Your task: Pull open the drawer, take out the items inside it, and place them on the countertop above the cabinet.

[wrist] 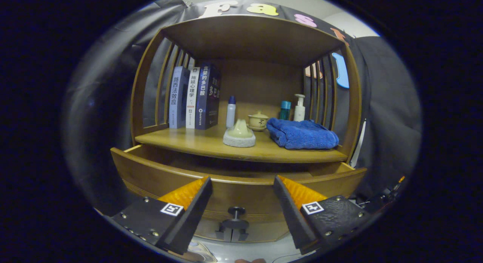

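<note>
The wooden drawer [158,176] of the cabinet stands pulled out toward me, its curved front just beyond my fingers. Its dark knob [236,211] sits low on the front, between my two fingers and apart from both. My gripper [242,180] is open with nothing between its fingers. The drawer's inside is hidden behind its front wall and under the countertop [196,144]. On that countertop lie a folded blue towel [302,134] and a pale cone-shaped piece on a round grey base [239,135].
Three upright books [194,97] stand at the countertop's left. Behind are a small white bottle [230,111], a lidded tea cup [258,120], a teal bottle [285,109] and a pump bottle [299,108]. Slatted side walls and a wooden top enclose the shelf.
</note>
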The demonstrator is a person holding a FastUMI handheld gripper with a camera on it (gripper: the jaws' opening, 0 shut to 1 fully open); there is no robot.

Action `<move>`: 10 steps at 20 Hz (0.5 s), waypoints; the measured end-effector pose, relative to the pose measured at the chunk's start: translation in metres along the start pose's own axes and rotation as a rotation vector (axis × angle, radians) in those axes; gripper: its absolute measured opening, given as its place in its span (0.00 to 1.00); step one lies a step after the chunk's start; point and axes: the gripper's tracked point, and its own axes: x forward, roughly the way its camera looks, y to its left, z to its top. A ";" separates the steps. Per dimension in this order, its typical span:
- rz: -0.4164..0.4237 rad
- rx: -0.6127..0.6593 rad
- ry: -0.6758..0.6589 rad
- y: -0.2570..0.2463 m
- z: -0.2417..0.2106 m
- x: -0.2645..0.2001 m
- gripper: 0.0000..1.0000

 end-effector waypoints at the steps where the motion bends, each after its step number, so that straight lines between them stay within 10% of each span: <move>1: 0.000 -0.001 -0.001 0.000 0.000 0.004 0.99; 10: 0.000 -0.001 0.000 0.000 0.004 0.035 0.99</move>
